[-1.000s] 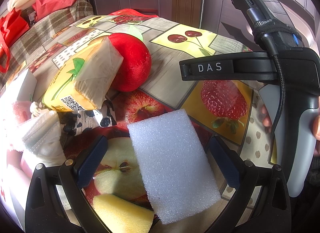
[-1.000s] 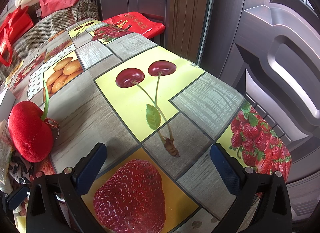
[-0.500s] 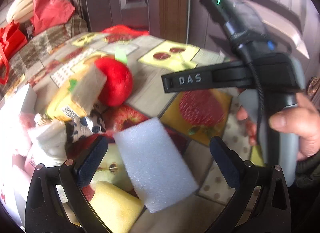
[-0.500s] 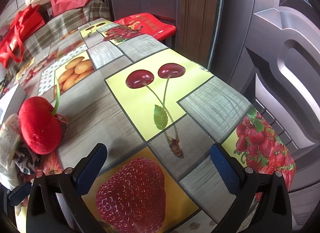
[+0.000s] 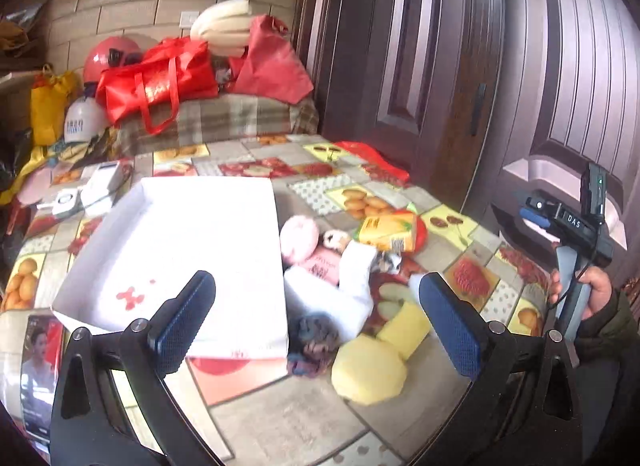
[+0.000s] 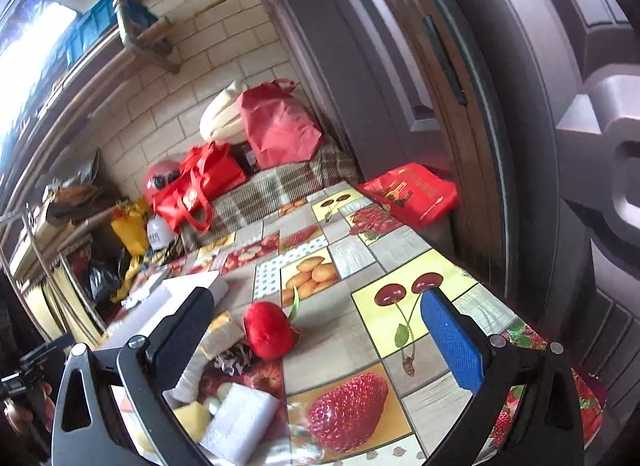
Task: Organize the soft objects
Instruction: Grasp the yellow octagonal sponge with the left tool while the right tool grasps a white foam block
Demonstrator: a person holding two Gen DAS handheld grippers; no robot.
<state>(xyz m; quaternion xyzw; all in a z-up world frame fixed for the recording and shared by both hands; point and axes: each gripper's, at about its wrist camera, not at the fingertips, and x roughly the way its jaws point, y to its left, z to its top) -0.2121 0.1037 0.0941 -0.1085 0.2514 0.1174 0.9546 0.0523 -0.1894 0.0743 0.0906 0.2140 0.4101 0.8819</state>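
A white open box (image 5: 180,242) lies on the fruit-print tablecloth (image 5: 280,418) in the left wrist view. To its right is a heap of soft things: a pink plush (image 5: 298,240), white cloth (image 5: 352,286), a yellow tissue pack (image 5: 386,231), yellow sponges (image 5: 368,368) and a dark fuzzy item (image 5: 314,336). The right wrist view shows a red plush apple (image 6: 268,332), the tissue pack (image 6: 222,332) and a white foam block (image 6: 240,420). My left gripper (image 5: 316,326) is open and empty, raised above the box's near edge. My right gripper (image 6: 320,342) is open and empty, held high.
Red bags (image 5: 160,77) and a plaid-covered bench (image 5: 224,117) stand behind the table. A dark door (image 5: 440,65) is at the right. White devices (image 5: 92,189) lie left of the box. A red bag (image 6: 412,191) sits by the table's far corner.
Both grippers have pulled back and risen. The left one, close over the white foam block before, now sees the whole table and the box. The right view now takes in the back wall.
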